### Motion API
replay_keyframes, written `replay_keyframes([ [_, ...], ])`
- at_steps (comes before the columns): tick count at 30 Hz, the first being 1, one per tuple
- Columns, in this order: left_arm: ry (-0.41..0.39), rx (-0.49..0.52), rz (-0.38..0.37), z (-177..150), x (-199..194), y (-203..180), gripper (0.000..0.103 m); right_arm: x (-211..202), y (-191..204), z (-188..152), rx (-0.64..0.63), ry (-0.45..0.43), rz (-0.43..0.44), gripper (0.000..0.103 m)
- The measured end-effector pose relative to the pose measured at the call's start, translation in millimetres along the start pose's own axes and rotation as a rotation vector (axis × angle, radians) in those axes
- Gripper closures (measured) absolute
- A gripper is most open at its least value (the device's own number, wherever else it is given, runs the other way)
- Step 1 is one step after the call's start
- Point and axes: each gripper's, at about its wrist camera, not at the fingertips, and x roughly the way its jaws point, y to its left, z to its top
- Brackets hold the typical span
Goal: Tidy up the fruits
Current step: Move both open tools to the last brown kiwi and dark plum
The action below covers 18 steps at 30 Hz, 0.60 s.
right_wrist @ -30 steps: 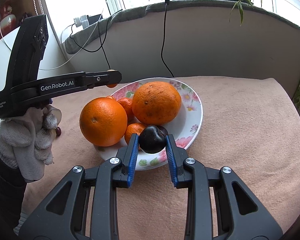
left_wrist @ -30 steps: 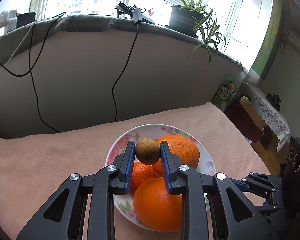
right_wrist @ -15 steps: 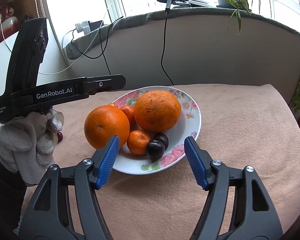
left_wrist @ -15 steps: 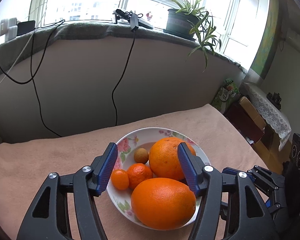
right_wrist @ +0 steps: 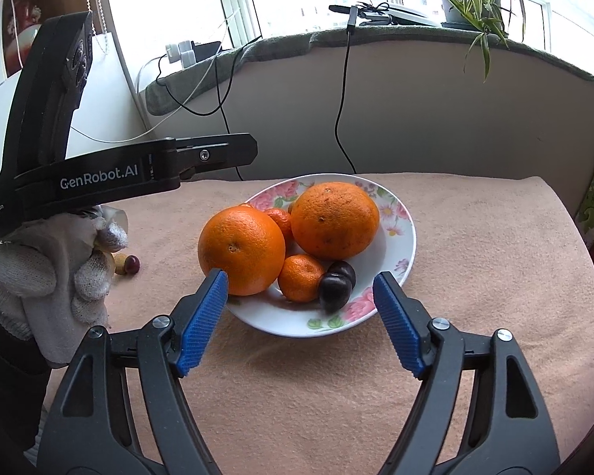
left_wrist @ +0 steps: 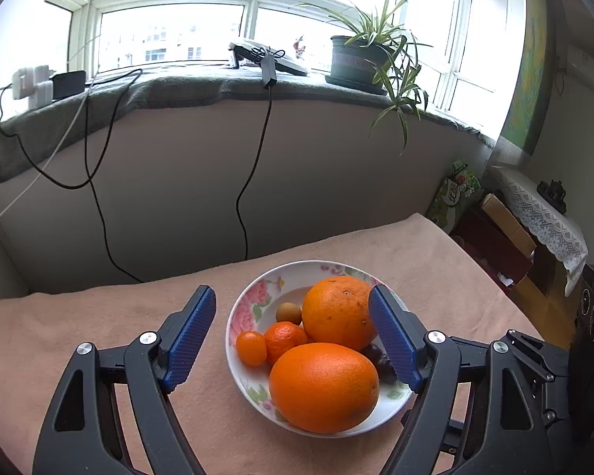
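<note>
Both grippers spread, holding nothing, over the floral bowl [right_wrist: 406,237].
Left gripper [left_wrist: 293,332] and right gripper [right_wrist: 301,301] wide apart; 2 dark plums [right_wrist: 336,283] at bowl's 5 o'clock in the right wrist view.

In the plate [right_wrist: 406,255] ahead of the claws — two big oranges [right_wrist: 241,249], three mandarins [right_wrist: 300,277], two plums [right_wrist: 334,287], one small brown fruit [left_wrist: 288,312].

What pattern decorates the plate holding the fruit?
Pink flowers with green leaves on the white plate, clearest in the right wrist view.
</note>
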Motion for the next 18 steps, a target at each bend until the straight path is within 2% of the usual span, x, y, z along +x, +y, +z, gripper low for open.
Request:
replay_keyframes([
  [18,-0.053,-0.022,0.041,-15.4,-52.0,21.8,0.023,-7.3,42.8,-2.6,-0.03,-0.003,0.05,0.024],
])
